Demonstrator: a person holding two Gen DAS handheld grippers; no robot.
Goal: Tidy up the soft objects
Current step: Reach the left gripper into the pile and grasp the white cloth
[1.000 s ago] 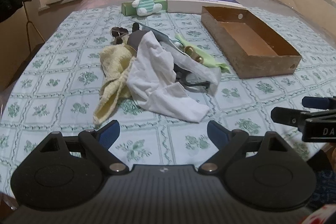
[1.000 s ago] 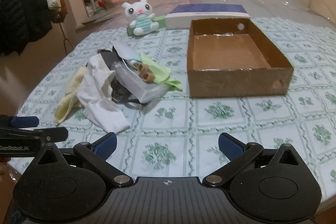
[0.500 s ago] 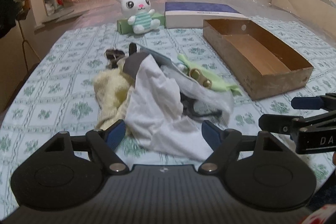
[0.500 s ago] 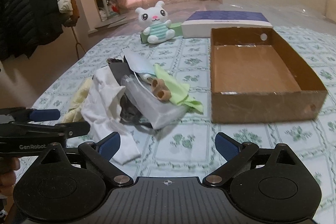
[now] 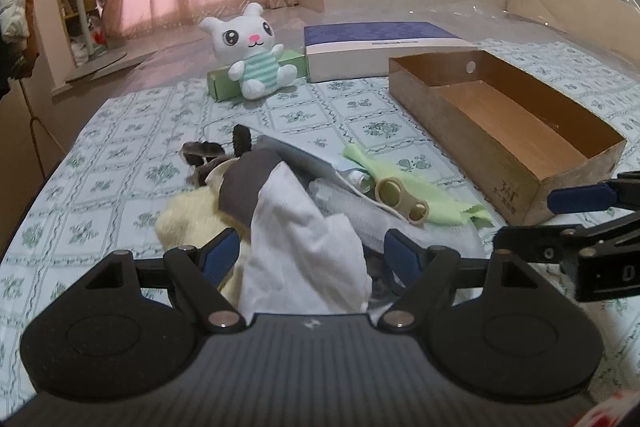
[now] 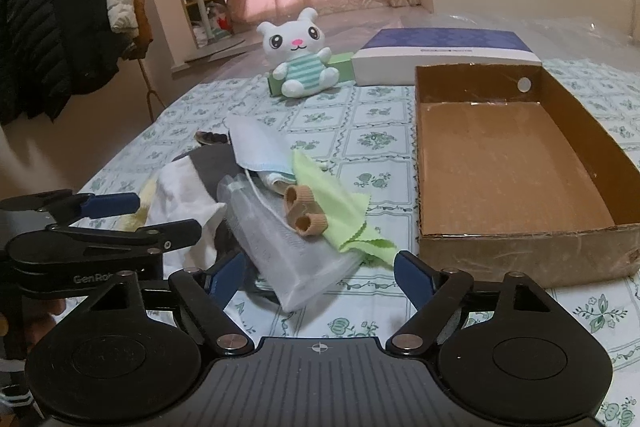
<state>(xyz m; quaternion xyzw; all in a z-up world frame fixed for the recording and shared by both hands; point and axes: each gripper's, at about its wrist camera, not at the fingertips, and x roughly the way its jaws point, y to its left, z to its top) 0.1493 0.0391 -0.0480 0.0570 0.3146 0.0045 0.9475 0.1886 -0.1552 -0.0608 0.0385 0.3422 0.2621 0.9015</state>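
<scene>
Pile of soft objects point(image 5: 304, 211) mid-bed on floral cover point(image 5: 120, 155): white cloth point(image 5: 304, 247), yellow towel point(image 5: 188, 215), grey sock point(image 5: 248, 183), green cloth point(image 6: 336, 211), tan toe sleeve point(image 6: 300, 211), clear pouch point(image 6: 280, 247). Cardboard box point(image 6: 520, 163) just beside pile, toward right edge, nothing inside. Plush bunny point(image 6: 300, 63) at far edge against green carton point(image 6: 344, 67), purple-white box point(image 6: 444, 55) next to it. Left gripper point(image 5: 310, 257) spread, white cloth between pads, not pinched. Right gripper point(image 6: 318, 271) spread, jaws just been closing, pouch corner between, not pressed.
</scene>
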